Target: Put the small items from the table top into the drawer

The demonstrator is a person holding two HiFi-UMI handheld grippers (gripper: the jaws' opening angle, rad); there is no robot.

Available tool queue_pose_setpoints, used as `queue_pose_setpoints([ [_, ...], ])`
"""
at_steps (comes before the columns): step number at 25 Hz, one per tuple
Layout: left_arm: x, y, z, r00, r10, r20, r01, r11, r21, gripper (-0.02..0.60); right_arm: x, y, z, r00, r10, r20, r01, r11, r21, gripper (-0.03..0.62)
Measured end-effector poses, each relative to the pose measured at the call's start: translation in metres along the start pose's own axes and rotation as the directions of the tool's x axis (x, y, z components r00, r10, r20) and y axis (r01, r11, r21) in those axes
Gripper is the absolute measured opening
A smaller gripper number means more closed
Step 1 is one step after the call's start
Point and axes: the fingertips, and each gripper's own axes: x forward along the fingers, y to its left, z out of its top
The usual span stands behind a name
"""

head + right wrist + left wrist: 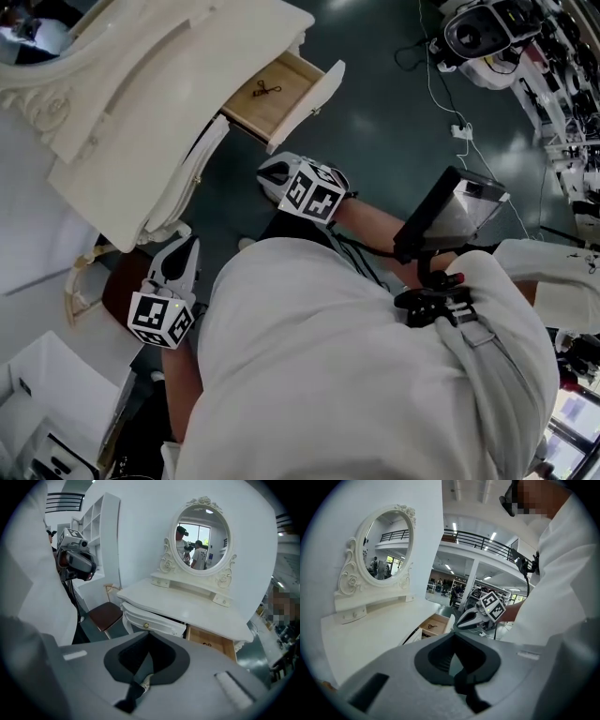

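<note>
Overhead, your left gripper and right gripper hang clear of the table edge; a small dark item lies in the open drawer. Left gripper view: jaws clenched, empty. Right gripper view: likewise, floor open ahead.

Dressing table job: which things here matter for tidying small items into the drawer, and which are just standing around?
Part of the job:
table top
open drawer
small dark item lying in it
left tool and right tool, both shut

Just there:
oval mirror
brown-seated chair
white shelf unit
</note>
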Motion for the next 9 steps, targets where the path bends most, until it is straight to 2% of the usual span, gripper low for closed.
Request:
queue_pose_setpoints([
  [3,0.015,0.001,0.008,1.0,-0.007,0.0,0.007,1.0,0.013,0.002,0.0,-0.016,-0.003,1.0,-0.01,0.009,0.01,1.0,-0.001,0.0],
  [9,0.07,0.011,0.041,1.0,-0.005,-0.019,0.005,1.0,0.008,0.002,-0.001,-0.076,-0.016,1.0,0.004,0.009,-0.004,1.0,0.011,0.0],
])
